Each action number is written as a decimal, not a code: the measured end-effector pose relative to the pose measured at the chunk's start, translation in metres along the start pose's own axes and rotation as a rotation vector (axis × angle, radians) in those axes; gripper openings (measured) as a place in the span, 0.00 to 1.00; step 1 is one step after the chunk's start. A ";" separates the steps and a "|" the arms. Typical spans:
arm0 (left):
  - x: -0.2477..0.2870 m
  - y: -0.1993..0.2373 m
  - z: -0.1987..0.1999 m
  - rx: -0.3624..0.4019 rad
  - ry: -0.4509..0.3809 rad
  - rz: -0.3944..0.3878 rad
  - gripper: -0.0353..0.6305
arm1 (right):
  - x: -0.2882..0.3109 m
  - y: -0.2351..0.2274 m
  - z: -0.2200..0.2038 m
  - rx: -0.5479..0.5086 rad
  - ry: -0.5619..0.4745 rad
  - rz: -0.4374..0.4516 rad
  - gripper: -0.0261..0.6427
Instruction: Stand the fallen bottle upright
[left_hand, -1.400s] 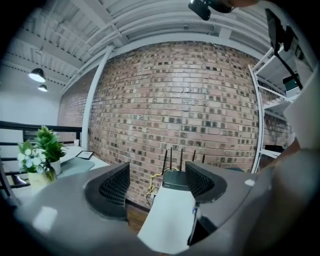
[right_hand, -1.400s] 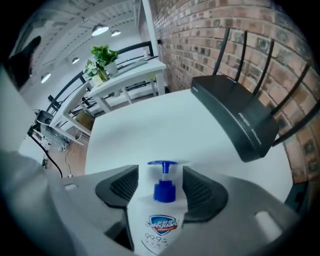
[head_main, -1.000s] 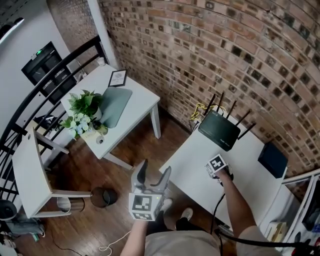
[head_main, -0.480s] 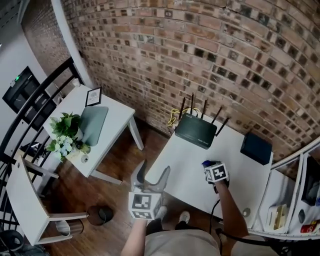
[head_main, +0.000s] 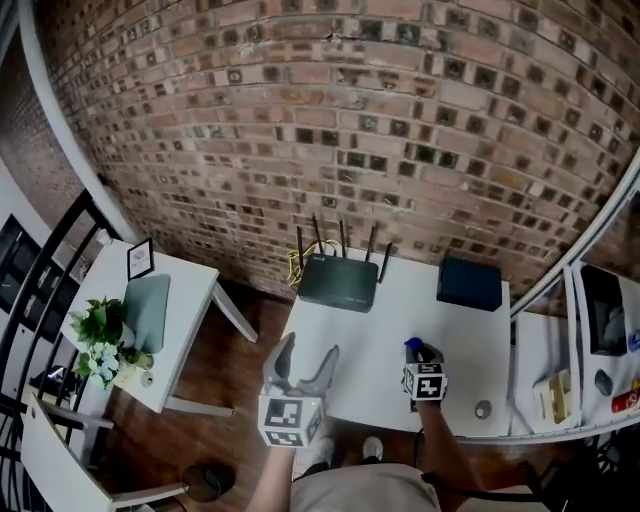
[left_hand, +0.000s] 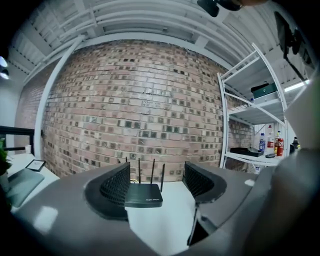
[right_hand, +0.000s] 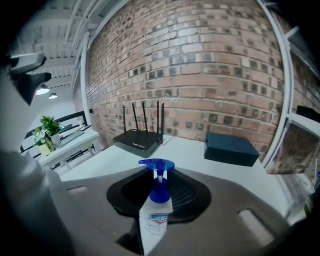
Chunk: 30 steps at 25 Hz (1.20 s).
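The right gripper (head_main: 419, 358) has its jaws pressed onto the body of the bottle (right_hand: 156, 212), a white bottle with a blue pump head, over the front right part of the white table (head_main: 375, 345). In the right gripper view the bottle's long axis runs from 6 o'clock to 12 o'clock. The labelled body is nearest the camera, the pump head is at the 12 o'clock end, and the spout points toward 9 o'clock. In the head view the blue head shows at the gripper's 12 o'clock end, toward the brick wall (head_main: 330, 120). No view shows whether the base touches the table. The left gripper (head_main: 308, 350) hangs at 9 o'clock from the right one, over the table's front left edge. Its jaws are spread partway and grip nothing. From the bottle in the head view, a black router (head_main: 338, 281) with upright antennas lies at 11 o'clock and a dark box (head_main: 470, 284) at 1 o'clock, both by the wall and well apart from the bottle. A small round thing (head_main: 484, 409) sits at 4 o'clock near the table's corner. A white shelf (head_main: 535, 350) stands at 3 o'clock beside the table, and a side table (head_main: 190, 290) with a plant (head_main: 100, 335) is at 9 o'clock.
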<state>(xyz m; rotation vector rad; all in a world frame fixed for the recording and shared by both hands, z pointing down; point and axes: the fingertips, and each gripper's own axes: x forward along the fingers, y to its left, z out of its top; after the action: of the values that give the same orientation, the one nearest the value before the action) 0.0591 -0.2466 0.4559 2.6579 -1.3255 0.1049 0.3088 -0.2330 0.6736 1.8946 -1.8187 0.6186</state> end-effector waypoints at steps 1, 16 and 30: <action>0.004 -0.006 0.001 0.000 0.002 -0.018 0.58 | -0.005 -0.003 -0.002 0.000 -0.038 -0.028 0.14; 0.041 -0.073 -0.012 0.026 0.055 -0.209 0.58 | -0.051 -0.004 -0.024 0.069 -0.268 -0.253 0.15; 0.032 -0.090 -0.020 -0.004 0.071 -0.296 0.57 | -0.074 -0.025 -0.047 0.140 -0.206 -0.260 0.45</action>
<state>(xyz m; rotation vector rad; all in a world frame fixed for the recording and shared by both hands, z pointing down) 0.1504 -0.2152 0.4696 2.7832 -0.8975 0.1562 0.3308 -0.1446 0.6666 2.3163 -1.6423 0.4857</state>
